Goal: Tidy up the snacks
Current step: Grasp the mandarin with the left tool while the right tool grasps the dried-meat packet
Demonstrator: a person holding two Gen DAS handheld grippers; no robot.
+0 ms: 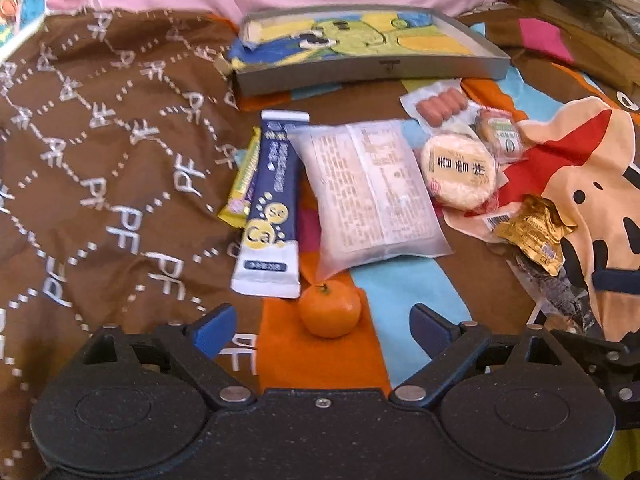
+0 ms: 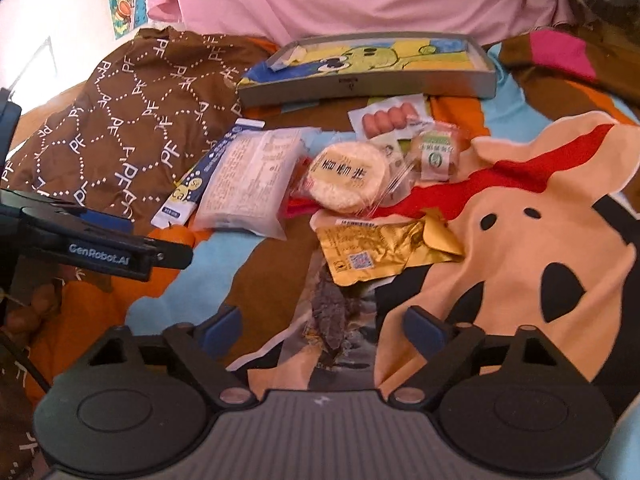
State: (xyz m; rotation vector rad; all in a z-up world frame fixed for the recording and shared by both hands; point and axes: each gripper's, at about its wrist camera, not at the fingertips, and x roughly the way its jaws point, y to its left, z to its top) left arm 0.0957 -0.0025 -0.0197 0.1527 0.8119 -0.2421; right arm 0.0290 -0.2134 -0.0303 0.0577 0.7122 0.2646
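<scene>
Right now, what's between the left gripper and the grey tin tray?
In the left wrist view: a small orange mandarin nearest the left gripper, then a clear white snack packet, before the tray.

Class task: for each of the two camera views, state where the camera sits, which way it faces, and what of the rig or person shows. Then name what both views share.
Left wrist: sits on the left gripper, faces forward across the bed; its open fingers flank the orange.
Right wrist: sits on the right gripper, open over a dark clear packet; the left gripper shows at left.
Shared: the tin box, the round cake.
</scene>
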